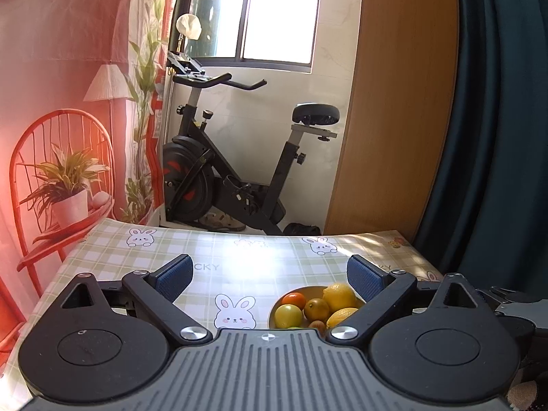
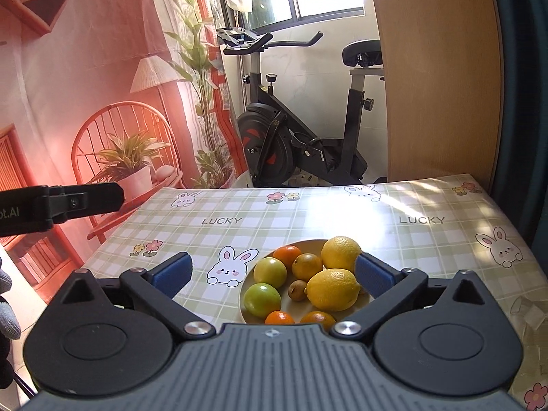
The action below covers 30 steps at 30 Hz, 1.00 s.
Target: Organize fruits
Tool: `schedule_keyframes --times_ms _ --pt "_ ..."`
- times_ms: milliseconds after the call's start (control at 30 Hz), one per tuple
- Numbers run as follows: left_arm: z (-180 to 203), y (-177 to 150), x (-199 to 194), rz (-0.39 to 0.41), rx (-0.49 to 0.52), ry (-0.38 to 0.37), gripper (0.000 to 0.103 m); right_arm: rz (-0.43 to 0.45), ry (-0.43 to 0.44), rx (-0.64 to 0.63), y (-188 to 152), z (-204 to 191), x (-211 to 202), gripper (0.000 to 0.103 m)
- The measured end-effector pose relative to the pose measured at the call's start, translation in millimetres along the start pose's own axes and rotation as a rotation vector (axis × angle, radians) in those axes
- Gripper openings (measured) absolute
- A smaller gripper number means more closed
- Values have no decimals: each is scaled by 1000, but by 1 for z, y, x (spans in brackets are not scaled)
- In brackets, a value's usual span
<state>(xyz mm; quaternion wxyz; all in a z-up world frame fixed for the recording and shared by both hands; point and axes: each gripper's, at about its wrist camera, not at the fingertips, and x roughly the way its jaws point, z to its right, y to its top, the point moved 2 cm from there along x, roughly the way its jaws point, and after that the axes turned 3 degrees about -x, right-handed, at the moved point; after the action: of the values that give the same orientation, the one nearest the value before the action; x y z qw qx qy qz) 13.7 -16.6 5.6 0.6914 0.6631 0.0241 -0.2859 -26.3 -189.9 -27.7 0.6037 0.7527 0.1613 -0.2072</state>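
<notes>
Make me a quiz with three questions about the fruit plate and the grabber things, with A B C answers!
1. Where is the plate of fruit?
A. on the checked tablecloth
B. on the exercise bike seat
C. on the floor

2. How many big yellow lemons are on the plate?
A. none
B. two
C. five

3. What is the right gripper doing?
A. squeezing a lemon
B. holding the plate
C. open, holding nothing

Answers:
1 A, the plate rests on the cloth beside a printed bunny.
2 B, one lemon lies near the camera and another lemon sits behind it.
3 C, its blue pads stand wide apart with nothing between them; the left gripper is open too.
</notes>
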Motion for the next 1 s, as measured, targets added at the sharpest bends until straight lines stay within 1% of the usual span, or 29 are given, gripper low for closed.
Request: schedule_keyframes --times_ms 200,333,467,767,1000 --pt "5 1 -24 26 8 0 99 33 -44 -10 7 -8 -28 103" --pt "7 1 -33 48 33 50 99 37 -64 -19 10 -12 -40 103" --pt "9 5 -41 74 46 93 99 37 -117 -66 12 -19 -48 103" --pt "12 9 -52 100 42 129 99 61 -112 -61 15 -19 -59 103" --pt "11 9 -52 92 40 128 99 62 -113 -56 16 -17 -60 103"
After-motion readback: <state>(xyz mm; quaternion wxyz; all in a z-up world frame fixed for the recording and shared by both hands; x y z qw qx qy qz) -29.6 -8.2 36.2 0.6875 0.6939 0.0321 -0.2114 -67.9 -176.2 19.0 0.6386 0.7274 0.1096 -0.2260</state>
